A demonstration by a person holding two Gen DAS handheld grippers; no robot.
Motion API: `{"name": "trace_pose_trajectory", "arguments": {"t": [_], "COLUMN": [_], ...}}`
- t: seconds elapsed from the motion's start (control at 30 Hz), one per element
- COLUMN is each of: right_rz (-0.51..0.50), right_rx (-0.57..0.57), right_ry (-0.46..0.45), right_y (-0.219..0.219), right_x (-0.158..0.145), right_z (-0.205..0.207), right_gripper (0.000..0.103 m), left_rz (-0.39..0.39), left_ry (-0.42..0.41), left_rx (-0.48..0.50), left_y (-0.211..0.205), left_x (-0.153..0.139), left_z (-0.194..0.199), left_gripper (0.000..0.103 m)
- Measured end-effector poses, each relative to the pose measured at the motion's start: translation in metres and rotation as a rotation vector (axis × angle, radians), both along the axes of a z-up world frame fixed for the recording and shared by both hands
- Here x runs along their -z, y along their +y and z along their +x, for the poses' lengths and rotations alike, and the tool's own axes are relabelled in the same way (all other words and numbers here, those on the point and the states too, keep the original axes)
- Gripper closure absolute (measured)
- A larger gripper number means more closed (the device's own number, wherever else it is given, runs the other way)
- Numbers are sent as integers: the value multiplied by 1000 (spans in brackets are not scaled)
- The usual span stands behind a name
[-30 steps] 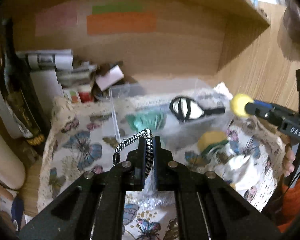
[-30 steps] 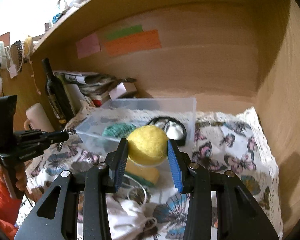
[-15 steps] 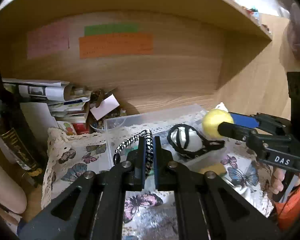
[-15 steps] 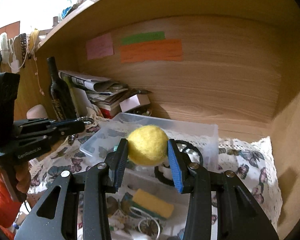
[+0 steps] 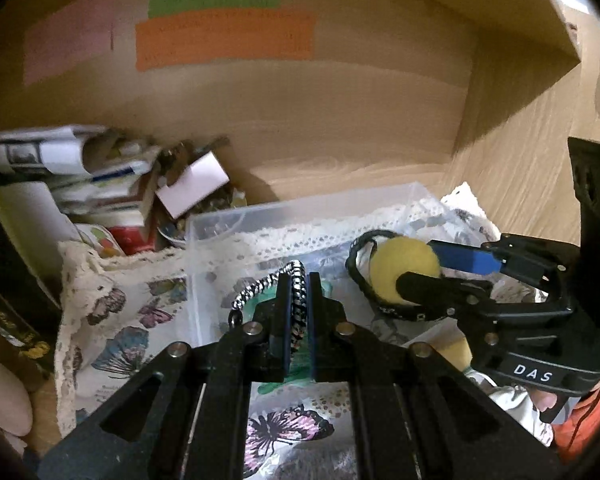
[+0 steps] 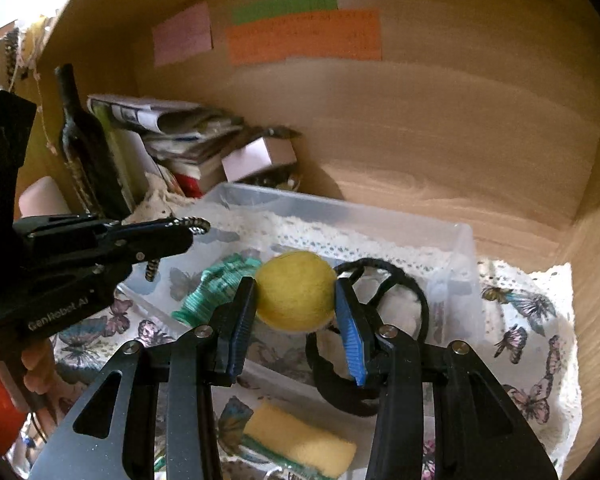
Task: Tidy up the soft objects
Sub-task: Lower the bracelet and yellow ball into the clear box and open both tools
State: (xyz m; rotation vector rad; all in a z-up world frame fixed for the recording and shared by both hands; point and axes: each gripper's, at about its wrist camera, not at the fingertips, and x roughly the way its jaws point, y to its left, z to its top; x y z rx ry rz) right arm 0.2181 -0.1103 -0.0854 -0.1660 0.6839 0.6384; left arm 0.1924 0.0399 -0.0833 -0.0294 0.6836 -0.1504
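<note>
My left gripper [image 5: 298, 280] is shut on a black-and-white braided cord [image 5: 260, 290] and holds it over the left part of the clear plastic bin [image 5: 300, 208]. It also shows in the right wrist view [image 6: 188, 226]. My right gripper [image 6: 296, 292] is shut on a yellow felt ball [image 6: 296, 290] above the bin's middle [image 6: 460, 240]; the ball also shows in the left wrist view [image 5: 404, 270]. Inside the bin lie a teal ribbed item [image 6: 216, 292] and a black mesh pouch with something white [image 6: 396, 304].
A yellow sponge [image 6: 300, 446] lies on the butterfly cloth [image 6: 532, 340] in front of the bin. A dark bottle [image 6: 84, 144], stacked papers [image 6: 172, 128] and a small white box [image 6: 260, 156] crowd the back left. Wooden walls close the back and right.
Both grippers have moved forward and down toward the bin. The cord and the ball now hang over the bin's inside. Both stay gripped.
</note>
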Motion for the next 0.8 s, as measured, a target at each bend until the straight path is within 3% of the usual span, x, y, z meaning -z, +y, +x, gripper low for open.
{"name": "trace_pose_trajectory", "arguments": {"t": [0.2,0.37,0.47,0.57,0.63,0.8], "right_rz": [-17,-37,-46,-33,-25,-8], "right_rx": [2,3,6,15,18,33], "right_ry": [50,53,48,23,3,-56], "right_y": [2,2,1,-2,-6,-15], "right_x": [9,9,9,4,-1,-16], "right_z": [8,8,7,4,1,-13], "right_gripper": [64,64,57,44,42,36], "left_rz": [15,24,21,23,23,12], "left_ry": [89,101,100,88,71,21], "left_rx": [18,25,28,26,21,10], "left_y": [-4,-6,-7,-7,-7,-5], "left_x": [22,27,24,20,15,-1], "left_z": [18,19,16,11,6,-8], "left_gripper": [97,95,86,66,55,39]}}
